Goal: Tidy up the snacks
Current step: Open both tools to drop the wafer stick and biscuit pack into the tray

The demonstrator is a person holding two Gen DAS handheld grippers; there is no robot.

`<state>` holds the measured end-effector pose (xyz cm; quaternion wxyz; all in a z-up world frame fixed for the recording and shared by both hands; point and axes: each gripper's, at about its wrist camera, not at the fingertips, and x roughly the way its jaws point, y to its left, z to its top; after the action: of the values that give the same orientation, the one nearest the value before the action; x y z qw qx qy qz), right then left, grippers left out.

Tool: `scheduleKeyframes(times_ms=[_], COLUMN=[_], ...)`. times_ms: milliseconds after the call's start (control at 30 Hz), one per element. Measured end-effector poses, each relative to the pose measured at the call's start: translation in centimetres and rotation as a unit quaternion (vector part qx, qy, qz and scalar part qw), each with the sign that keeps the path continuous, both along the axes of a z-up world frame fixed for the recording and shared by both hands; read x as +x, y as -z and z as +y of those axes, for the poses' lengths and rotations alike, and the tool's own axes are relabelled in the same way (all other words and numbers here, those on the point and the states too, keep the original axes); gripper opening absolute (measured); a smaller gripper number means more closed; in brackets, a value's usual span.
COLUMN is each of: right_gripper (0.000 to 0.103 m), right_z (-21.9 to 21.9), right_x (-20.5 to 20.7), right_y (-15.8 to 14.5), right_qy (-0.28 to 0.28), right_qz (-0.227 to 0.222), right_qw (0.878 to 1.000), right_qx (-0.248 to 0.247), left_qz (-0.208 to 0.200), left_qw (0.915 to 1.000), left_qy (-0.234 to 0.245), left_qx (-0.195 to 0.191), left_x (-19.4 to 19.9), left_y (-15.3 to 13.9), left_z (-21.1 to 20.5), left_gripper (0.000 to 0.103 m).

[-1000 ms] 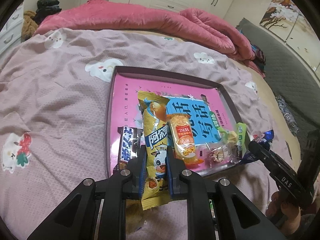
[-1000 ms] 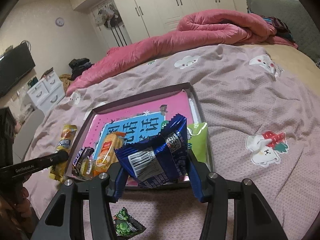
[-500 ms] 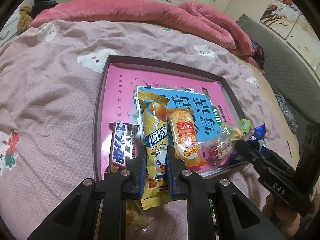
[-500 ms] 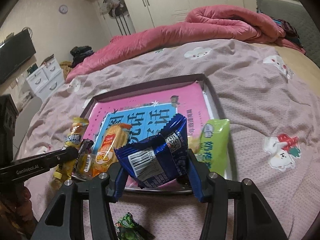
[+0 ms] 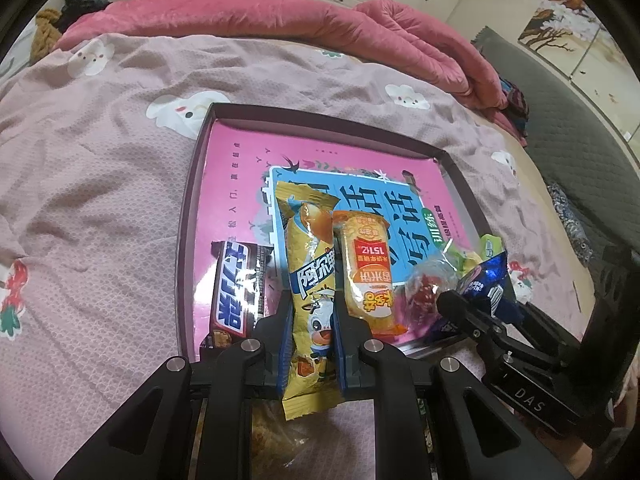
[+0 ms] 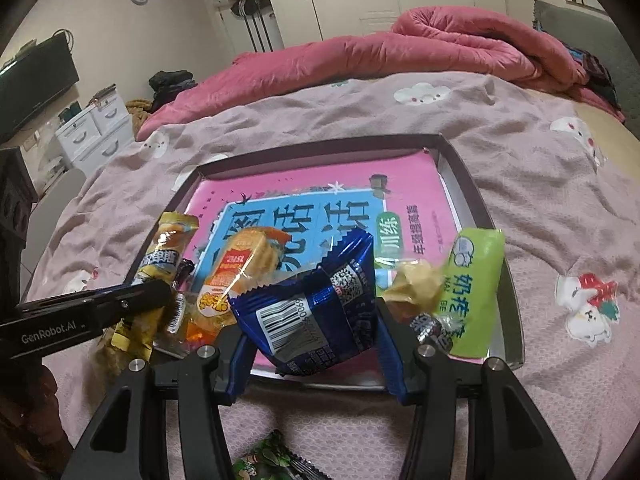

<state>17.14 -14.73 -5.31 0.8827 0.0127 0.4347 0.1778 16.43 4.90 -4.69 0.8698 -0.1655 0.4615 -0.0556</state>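
1. While both packets hang over the tray's near edge, none is yet released.
2. Left gripper: clamped on yellow snack stick, held lengthwise, apparently to slot between chocolate bar and orange packet.
3. Right gripper: clamped on blue packet, beside green packet.

both grippers same build: matte black plastic, angular linkage arms, open triangular cutouts in frame. round silver screw heads at pivots, four showing per wrist view. blue pads lining inner faces of jaws. left gripper, seen side-on from right cam, has white "GenRobot.AI" lettering on body. right gripper, seen from left cam, carries white "DAS" marking. bit of skin visible at frame edges, too dark to say more.
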Motion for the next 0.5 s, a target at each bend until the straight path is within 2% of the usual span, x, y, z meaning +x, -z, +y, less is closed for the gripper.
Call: scheduleKeyframes(times_ms=[500], right_gripper=[0.055], right_z=[-0.62], right_x=[-0.50], right_y=[-0.19], right_qy=[0.009], right_qz=[-0.004], right_qw=[1.000], right_qx=[-0.001], left_qz=[0.000], left_qw=[1.0000], left_qy=[0.000], left_qx=[-0.002], left_x=[-0.09], left_y=[0.09], left_z=[0.11], left_gripper=[0.018])
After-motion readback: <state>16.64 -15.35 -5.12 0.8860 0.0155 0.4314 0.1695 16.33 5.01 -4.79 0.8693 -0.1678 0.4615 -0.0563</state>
